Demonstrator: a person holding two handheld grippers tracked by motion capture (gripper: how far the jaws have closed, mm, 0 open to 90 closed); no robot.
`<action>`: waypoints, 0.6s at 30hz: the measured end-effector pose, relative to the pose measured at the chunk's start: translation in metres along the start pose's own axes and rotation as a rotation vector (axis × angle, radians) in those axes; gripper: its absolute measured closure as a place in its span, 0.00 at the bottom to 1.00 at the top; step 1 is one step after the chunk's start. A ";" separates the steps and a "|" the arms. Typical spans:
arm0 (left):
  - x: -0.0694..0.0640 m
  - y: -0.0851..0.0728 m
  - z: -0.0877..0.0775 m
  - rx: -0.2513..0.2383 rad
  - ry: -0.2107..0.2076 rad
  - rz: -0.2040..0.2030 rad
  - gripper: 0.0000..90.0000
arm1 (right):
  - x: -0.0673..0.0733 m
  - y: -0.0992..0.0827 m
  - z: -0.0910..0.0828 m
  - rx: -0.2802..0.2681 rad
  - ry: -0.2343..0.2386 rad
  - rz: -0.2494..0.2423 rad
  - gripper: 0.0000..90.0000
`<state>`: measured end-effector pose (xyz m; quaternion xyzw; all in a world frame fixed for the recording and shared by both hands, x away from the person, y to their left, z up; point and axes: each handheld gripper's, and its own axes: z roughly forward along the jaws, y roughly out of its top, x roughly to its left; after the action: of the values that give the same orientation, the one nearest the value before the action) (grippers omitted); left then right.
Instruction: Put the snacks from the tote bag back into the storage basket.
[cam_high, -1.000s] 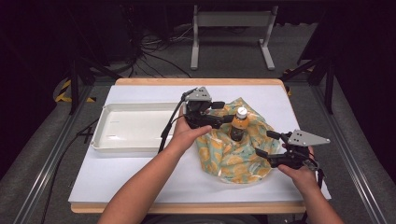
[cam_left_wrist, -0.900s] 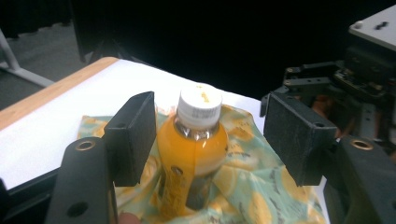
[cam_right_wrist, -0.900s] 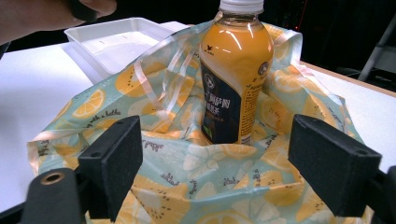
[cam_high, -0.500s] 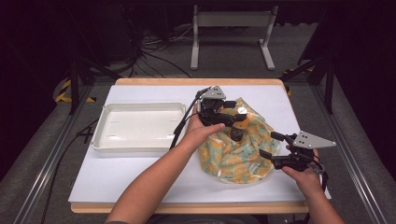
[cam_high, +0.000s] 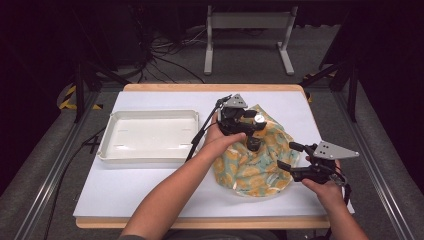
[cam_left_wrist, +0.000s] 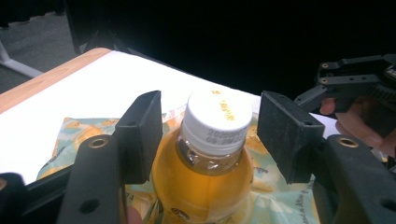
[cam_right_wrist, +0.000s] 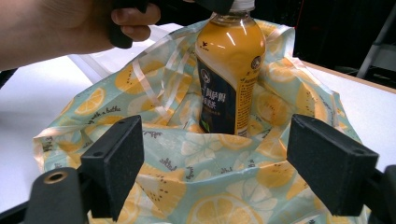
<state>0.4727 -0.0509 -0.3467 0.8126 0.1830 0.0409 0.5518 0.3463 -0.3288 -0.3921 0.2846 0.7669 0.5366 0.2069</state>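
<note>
Left hand-held gripper shifted right — jaws closing around bottle

White-topped table with wood edging. Directly on it: empty white tray at left, lemon-print cloth bag spread right of centre.

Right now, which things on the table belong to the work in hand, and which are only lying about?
In the work:
- bottle of amber drink, standing in the bag
- lemon-print bag
- left tool, jaws either side of the bottle's neck, just been closing, pads not yet pressing
- right tool, open at the bag's edge

Lying about:
- white tray
</note>
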 end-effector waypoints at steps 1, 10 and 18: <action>0.000 0.000 0.000 0.000 0.000 0.000 0.47 | 0.000 0.000 0.000 0.000 0.000 0.000 0.22; -0.004 -0.002 0.000 0.011 0.027 0.044 0.61 | 0.001 0.000 0.002 0.012 0.003 -0.007 0.22; -0.009 -0.001 -0.001 0.012 0.036 0.080 0.65 | 0.001 -0.001 0.004 0.017 0.006 -0.006 0.23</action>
<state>0.4643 -0.0529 -0.3460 0.8216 0.1605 0.0763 0.5416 0.3479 -0.3259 -0.3942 0.2826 0.7730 0.5302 0.2038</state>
